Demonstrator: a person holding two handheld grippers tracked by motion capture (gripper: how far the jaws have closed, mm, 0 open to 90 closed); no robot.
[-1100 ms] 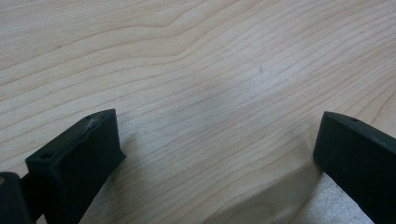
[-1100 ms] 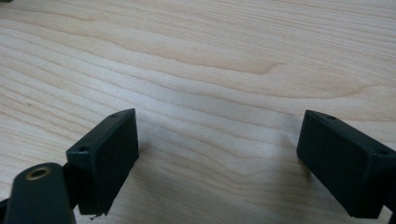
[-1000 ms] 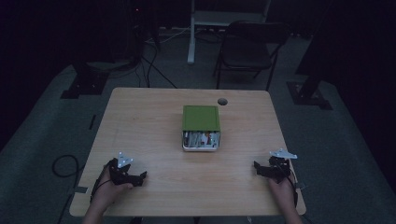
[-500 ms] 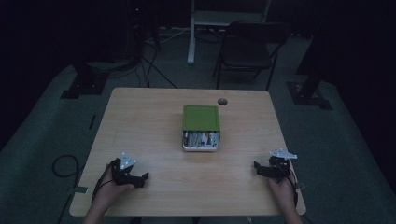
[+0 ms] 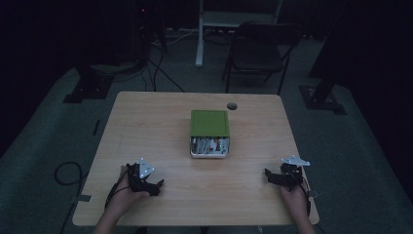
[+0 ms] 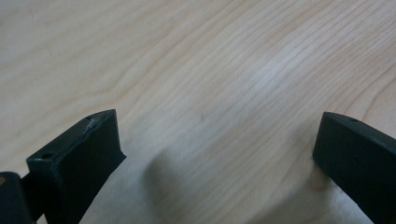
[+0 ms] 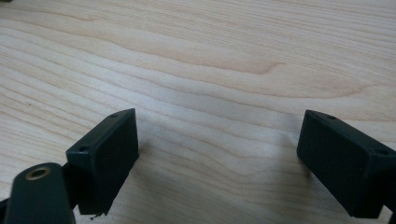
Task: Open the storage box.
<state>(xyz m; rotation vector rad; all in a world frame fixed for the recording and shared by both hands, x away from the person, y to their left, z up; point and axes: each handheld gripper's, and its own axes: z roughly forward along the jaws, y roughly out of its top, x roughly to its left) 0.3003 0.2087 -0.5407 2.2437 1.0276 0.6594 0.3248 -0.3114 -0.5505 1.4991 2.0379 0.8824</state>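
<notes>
A box with a green lid [image 5: 209, 123] and a pale front side with small items showing stands at the middle of the wooden table [image 5: 146, 126]. My left gripper [image 5: 155, 186] rests on the table near the front left, held by a hand. My right gripper [image 5: 269, 175] rests near the front right, held by the other hand. In the left gripper view the gripper [image 6: 215, 154] is open over bare wood, nothing between the jaws. In the right gripper view the gripper [image 7: 217, 158] is open too, jaws wide apart just above the wood.
A round cable hole [image 5: 232, 106] sits in the table near the far edge. Behind the table stand a dark folding chair [image 5: 258, 48] and a white stand [image 5: 199, 34]. Cables [image 5: 63, 173] lie on the grey floor at the left.
</notes>
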